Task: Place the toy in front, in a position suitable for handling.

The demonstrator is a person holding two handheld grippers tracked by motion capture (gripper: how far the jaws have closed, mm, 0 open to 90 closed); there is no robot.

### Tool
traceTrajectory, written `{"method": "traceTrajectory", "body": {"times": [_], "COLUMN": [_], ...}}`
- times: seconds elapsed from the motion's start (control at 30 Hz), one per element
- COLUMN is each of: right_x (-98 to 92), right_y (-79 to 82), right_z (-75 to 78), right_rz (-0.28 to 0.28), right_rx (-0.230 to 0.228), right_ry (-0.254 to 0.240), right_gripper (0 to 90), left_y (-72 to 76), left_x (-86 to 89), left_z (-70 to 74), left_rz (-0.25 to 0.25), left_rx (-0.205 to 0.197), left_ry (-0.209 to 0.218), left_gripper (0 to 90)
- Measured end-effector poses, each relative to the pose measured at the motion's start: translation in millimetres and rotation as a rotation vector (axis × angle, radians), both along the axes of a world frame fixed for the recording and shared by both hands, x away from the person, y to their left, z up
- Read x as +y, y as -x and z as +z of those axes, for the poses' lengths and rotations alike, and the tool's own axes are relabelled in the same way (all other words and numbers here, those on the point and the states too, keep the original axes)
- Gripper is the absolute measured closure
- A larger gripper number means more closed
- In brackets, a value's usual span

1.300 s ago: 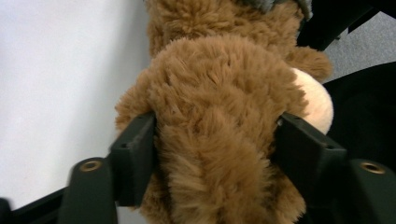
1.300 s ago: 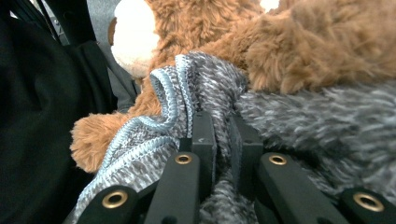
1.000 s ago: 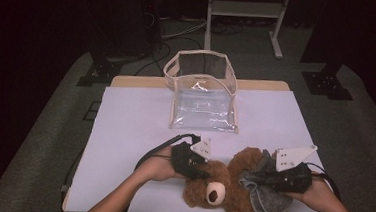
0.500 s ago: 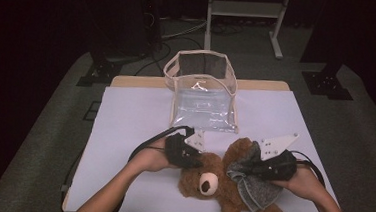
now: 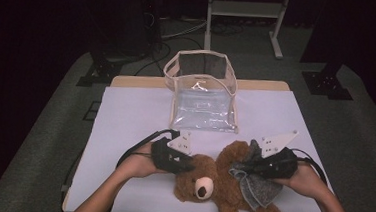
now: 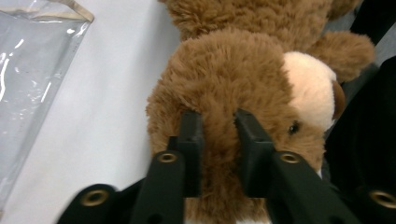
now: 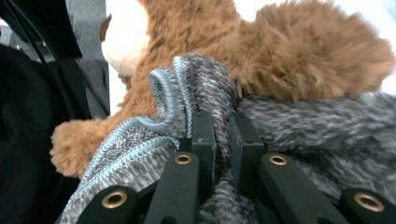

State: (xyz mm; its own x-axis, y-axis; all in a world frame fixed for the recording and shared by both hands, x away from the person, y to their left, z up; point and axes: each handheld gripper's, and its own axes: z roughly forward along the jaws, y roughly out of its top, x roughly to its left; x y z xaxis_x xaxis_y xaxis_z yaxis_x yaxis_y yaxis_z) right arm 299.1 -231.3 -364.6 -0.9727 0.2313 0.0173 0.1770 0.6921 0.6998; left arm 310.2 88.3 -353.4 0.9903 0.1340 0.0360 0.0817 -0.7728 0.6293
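A fluffy brown teddy bear [image 5: 221,181] in a grey knitted garment [image 5: 255,183] is seen lying at the near edge of the white-covered surface [image 5: 125,116], its legs reaching that edge, with the left gripper [image 5: 184,163] pinching the fur of its head, the fingers [image 6: 191,140] having just eased slightly apart. The right gripper [image 5: 247,166] is pictured with its fingers [image 7: 203,140] pressed tight on a fold of the garment. Behind the bear, a clear plastic bag with beige trim [image 5: 202,94] is stood open at mid-surface, bare cover being left to either side.
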Motion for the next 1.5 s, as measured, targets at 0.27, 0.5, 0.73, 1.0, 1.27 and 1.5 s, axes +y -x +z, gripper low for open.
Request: {"method": "traceTrajectory", "body": {"times": [0.27,0.5,0.73,1.0,1.27,1.5], "right_x": [-3.2,-7.8,-7.7,-16.7,1.8,20.4], "right_y": [22.4,28.4,26.6,9.0,-12.1,6.0], "right_z": [-7.8,-11.8,-10.9,-0.3,9.6,-3.8], "right_rz": [0.007,0.010,0.009,-0.049,-0.032,0.014], "right_rx": [-0.019,-0.006,-0.016,-0.025,-0.036,-0.047], "right_ry": [0.010,-0.013,-0.025,-0.093,-0.086,-0.055], "right_gripper": [82.2,82.3,82.2,81.8,81.8,82.0], "left_y": [-4.6,-7.4,-11.4,-10.3,-19.2,2.4], "left_x": [-5.9,-21.3,-33.1,-29.7,-18.9,-0.9], "left_z": [-0.8,-8.8,-13.8,9.5,24.0,2.2], "left_rz": [0.008,-0.033,-0.054,0.034,0.049,0.037], "left_rx": [0.106,0.204,0.176,-0.028,-0.090,-0.031], "left_ry": [0.015,0.019,-0.041,-0.020,-0.067,-0.046], "left_gripper": [38.8,29.1,52.9,70.9,71.1,59.7]}}
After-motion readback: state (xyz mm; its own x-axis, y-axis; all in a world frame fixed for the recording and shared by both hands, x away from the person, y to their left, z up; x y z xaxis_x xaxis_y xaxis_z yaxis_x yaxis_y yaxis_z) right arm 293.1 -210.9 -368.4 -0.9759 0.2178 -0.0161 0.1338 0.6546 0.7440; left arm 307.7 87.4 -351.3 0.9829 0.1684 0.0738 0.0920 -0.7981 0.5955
